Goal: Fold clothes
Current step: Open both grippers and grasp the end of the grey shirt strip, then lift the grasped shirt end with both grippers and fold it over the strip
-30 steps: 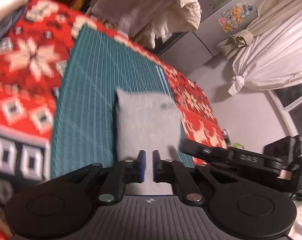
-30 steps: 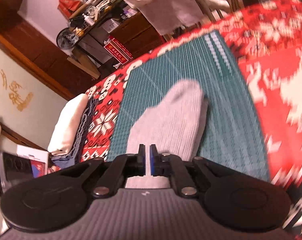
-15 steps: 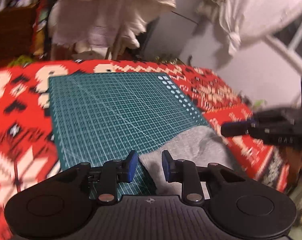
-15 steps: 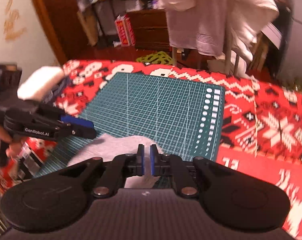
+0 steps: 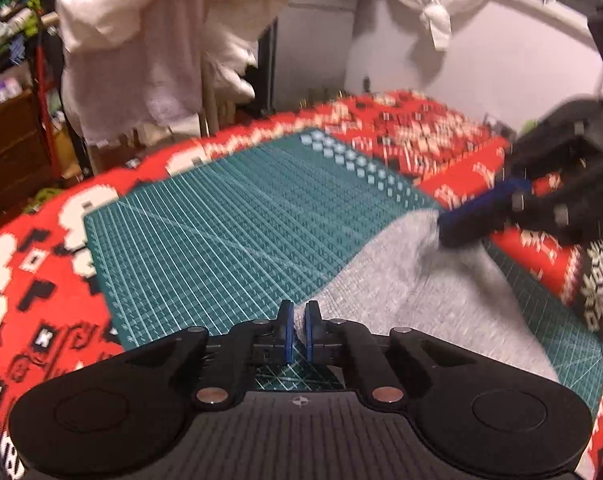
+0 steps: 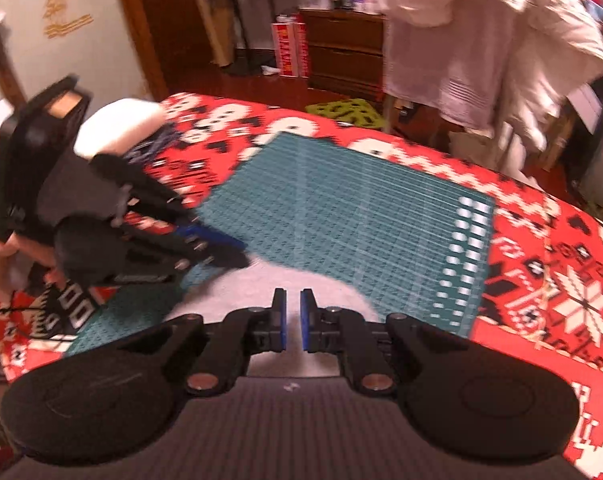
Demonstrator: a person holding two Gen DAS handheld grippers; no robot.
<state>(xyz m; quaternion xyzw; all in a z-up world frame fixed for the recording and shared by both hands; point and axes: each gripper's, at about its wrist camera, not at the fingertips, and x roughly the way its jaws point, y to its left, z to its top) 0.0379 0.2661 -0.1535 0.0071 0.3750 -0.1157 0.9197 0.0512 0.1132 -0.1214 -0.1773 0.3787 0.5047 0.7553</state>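
A grey cloth (image 5: 433, 300) lies on the near right part of the green cutting mat (image 5: 229, 232). My left gripper (image 5: 296, 330) stands at the cloth's near left edge, its blue pads almost together with a bit of grey fabric between them. In the left wrist view my right gripper (image 5: 445, 232) pinches the cloth's far corner, which rises toward it. From the right wrist view the cloth (image 6: 269, 280) looks pale under my right gripper (image 6: 292, 320), whose pads show a narrow gap over the fabric. There my left gripper (image 6: 237, 256) reaches the cloth's left edge.
A red patterned blanket (image 5: 41, 280) covers the surface around the mat. White garments (image 5: 161, 40) hang on a rack behind it. A folded white item (image 6: 117, 128) rests at the far left. Wooden drawers (image 6: 341, 52) and shelves stand behind.
My left gripper was open half a second ago and has closed on the cloth's edge. Both grippers have swung round, and the cloth now lies lower on the mat.
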